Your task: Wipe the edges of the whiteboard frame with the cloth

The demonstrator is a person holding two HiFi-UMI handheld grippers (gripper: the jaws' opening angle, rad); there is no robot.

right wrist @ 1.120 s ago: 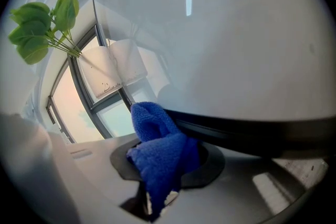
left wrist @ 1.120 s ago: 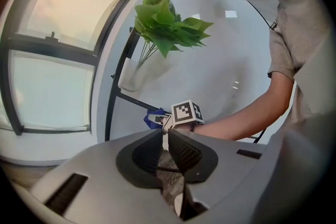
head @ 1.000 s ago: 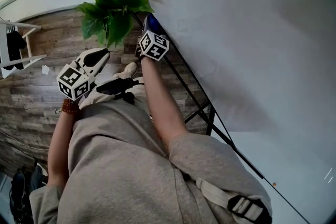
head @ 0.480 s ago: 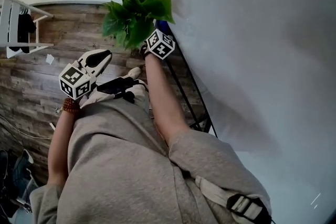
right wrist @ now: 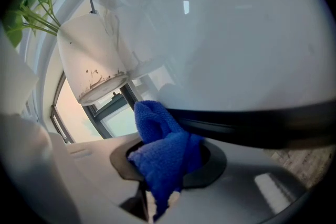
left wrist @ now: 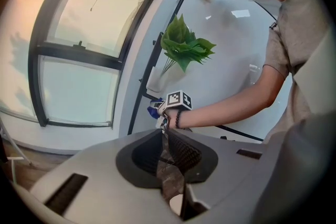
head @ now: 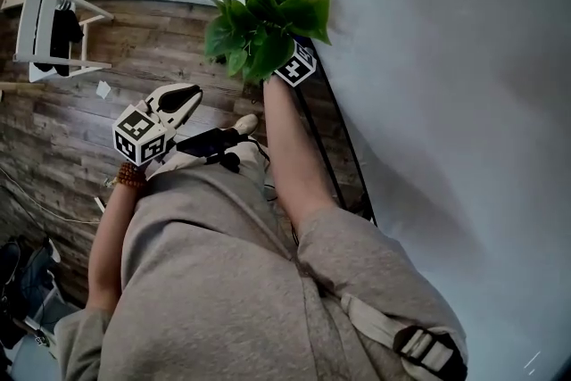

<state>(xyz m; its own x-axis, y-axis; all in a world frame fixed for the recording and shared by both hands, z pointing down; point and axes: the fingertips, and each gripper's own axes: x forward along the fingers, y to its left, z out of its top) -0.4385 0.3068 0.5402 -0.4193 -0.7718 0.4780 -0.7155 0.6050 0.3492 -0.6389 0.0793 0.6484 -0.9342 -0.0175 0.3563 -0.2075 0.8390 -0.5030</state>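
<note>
The whiteboard [head: 446,103] fills the right of the head view, its black frame edge [head: 335,134] running up towards the window. My right gripper [head: 296,65] is at that edge, half hidden by the plant's leaves, and is shut on a blue cloth [right wrist: 163,149]. In the right gripper view the cloth bulges from the right gripper [right wrist: 160,160] and lies against the black frame [right wrist: 252,128]. The left gripper view shows the cloth [left wrist: 153,109] at the frame [left wrist: 152,60]. My left gripper [head: 183,95] hangs over the floor, away from the board, shut and holding nothing [left wrist: 164,136].
A green plant [head: 268,18] in a white pot [right wrist: 92,60] hangs right beside the cloth and the board's corner. The board's black stand leg [head: 355,192] runs below the arm. A white rack [head: 53,31] stands on the wooden floor far left. A large window [left wrist: 79,55] lies behind the board.
My right gripper has slid with the cloth farther along the frame edge, towards the plant, and now sits partly behind its leaves. The left gripper has kept its place.
</note>
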